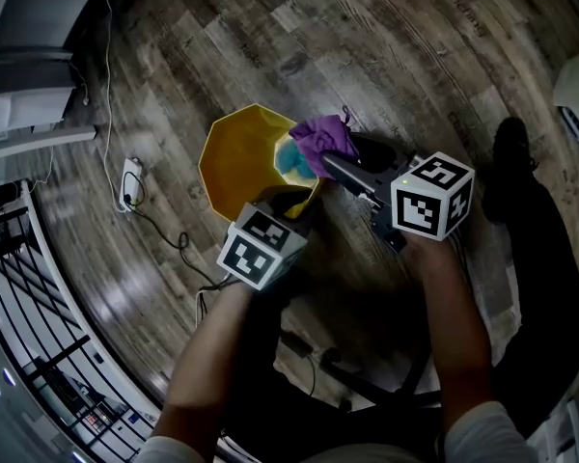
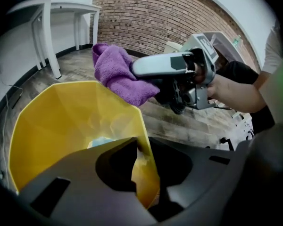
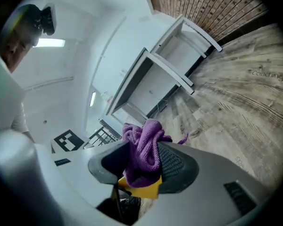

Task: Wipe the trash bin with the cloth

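On the wood floor (image 1: 396,46), yellow bin (image 1: 234,157), upright. Left gripper (image 2: 140,173): jaws clamped on the bin's near wall, steadying it. Right gripper (image 3: 141,166): jaws pinched on purple cloth (image 3: 146,145), which sits at the bin's right rim. Best handling: brace the bin, press cloth flat, drag along the rim. Writing: faint floor print, unreadable.

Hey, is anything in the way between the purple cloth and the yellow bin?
Nothing visible. The right gripper holds the purple cloth right at the yellow trash bin's rim, while the left gripper clamps the near rim.
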Demonstrator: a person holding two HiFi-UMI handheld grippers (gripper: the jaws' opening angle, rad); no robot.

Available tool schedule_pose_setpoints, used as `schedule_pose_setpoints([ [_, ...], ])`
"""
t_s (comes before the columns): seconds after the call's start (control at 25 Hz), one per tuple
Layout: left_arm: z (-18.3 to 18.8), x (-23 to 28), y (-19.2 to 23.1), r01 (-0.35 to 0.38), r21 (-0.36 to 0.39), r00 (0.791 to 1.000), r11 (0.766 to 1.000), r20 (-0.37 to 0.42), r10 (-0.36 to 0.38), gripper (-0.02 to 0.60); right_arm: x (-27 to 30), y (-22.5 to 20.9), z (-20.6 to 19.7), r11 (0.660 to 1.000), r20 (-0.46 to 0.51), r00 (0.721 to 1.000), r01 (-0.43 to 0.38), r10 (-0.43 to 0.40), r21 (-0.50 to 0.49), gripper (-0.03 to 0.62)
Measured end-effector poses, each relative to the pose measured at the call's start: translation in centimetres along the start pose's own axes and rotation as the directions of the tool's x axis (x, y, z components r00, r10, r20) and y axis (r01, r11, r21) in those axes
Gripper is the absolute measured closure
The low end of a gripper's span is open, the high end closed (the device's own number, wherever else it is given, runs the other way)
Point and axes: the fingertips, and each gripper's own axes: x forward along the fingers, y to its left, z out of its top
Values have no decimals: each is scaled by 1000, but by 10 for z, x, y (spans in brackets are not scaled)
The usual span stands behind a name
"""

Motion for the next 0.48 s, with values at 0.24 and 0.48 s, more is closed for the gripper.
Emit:
schedule_pose_setpoints([
  [0.24, 1, -1, 2, 4, 37, 1000, 999, -14, -4, 512, 9, -18, -6, 994, -10, 999, -48, 49, 102, 410],
  [0.48, -1, -2, 3, 10, 29, 1000, 1000, -12, -10, 512, 11, -22, -10, 985, -5, 995, -102, 104, 141, 410],
])
